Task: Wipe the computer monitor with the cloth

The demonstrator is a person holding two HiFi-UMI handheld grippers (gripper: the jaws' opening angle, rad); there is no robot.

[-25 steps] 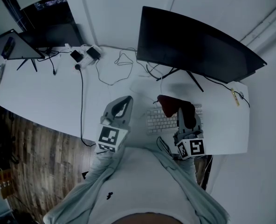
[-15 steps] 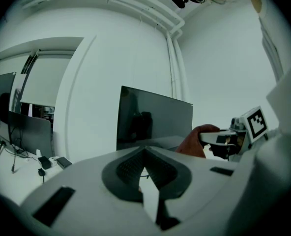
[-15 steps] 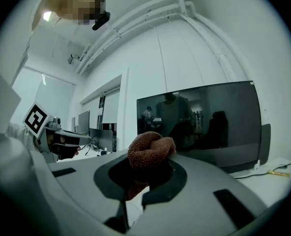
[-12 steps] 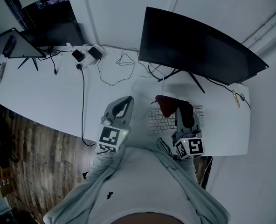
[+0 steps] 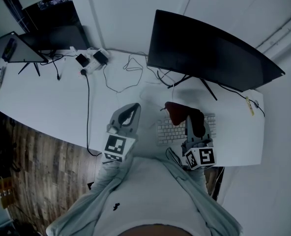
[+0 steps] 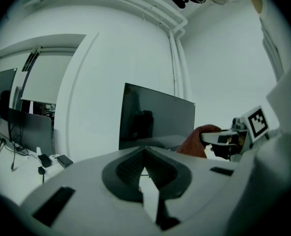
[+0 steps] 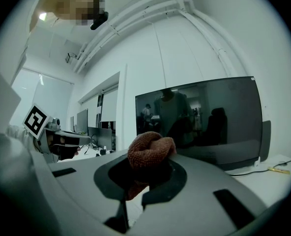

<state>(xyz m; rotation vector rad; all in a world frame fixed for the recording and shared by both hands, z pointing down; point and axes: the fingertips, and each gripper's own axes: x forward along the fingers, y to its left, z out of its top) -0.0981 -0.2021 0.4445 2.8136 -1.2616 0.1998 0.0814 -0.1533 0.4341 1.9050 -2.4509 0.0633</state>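
Note:
The wide dark monitor [image 5: 209, 48] stands at the back of the white desk [image 5: 47, 102]. My right gripper [image 5: 189, 116] hovers over the keyboard in front of it, shut on a bunched rust-red cloth [image 5: 177, 111]. In the right gripper view the cloth [image 7: 150, 151] bulges up between the jaws of the right gripper [image 7: 148, 168], with the monitor [image 7: 209, 117] straight ahead and some way off. My left gripper [image 5: 133, 106] is held to the left of the keyboard, jaws shut with nothing between them. From the left gripper [image 6: 145, 151], the monitor [image 6: 158, 117] and the cloth [image 6: 197, 139] show ahead and to the right.
A white keyboard [image 5: 175, 129] lies under the right gripper. Loose cables [image 5: 128, 68] and power adapters [image 5: 91, 58] sit left of the monitor's stand. A second screen [image 5: 17, 48] stands at the far left. The desk's front edge drops to a wooden floor [image 5: 37, 166].
Almost nothing differs. The right gripper with the cloth has drifted a touch to the right; the left gripper has stayed put.

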